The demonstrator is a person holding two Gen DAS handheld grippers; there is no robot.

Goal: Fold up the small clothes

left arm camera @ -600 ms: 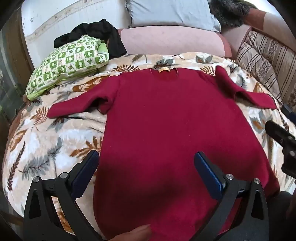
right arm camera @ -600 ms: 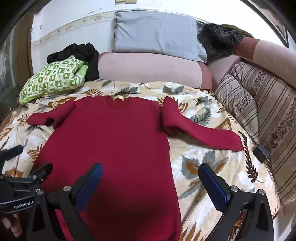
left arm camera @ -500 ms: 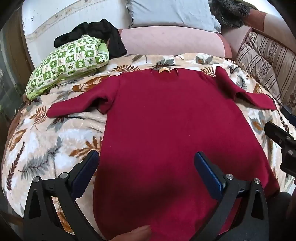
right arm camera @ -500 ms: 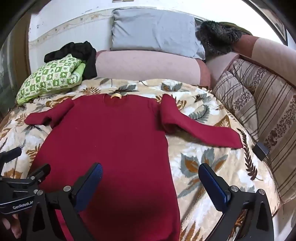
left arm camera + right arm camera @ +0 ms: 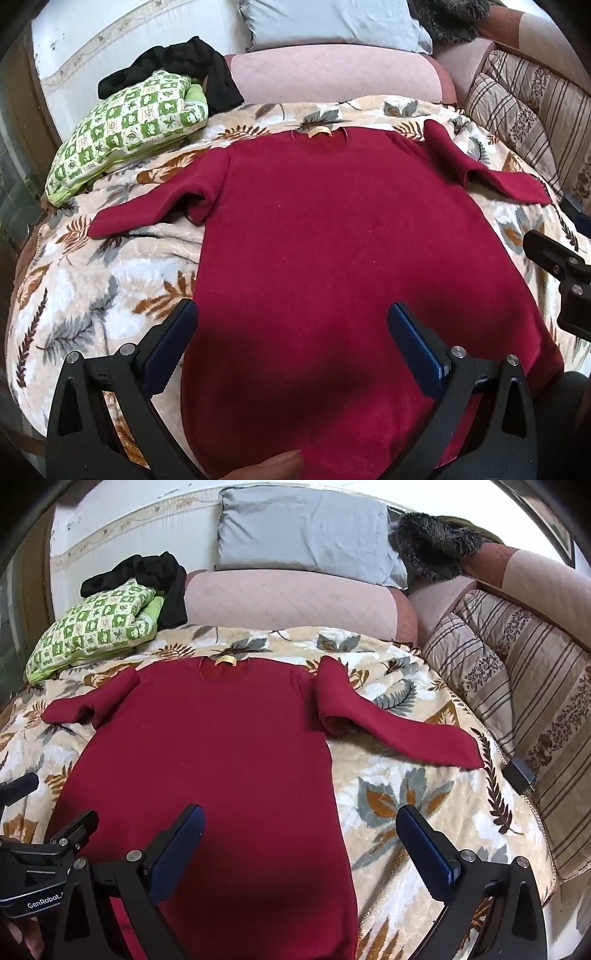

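On a leaf-print blanket (image 5: 399,801), a red sweater (image 5: 332,251) lies flat beneath the wide-open, empty left gripper (image 5: 291,343) and right gripper (image 5: 301,842).

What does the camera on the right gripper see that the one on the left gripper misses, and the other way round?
Only the right wrist view shows the small dark device at the blanket's edge by the striped cushions, the whole grey pillow, and the left gripper's body from the side. Only the left wrist view shows a fingertip at the bottom edge and the right gripper's body at the right border. Both show the red sweater spread flat on the leaf-print blanket, the green checked pillow, and their own open, empty gripper: left gripper, right gripper.
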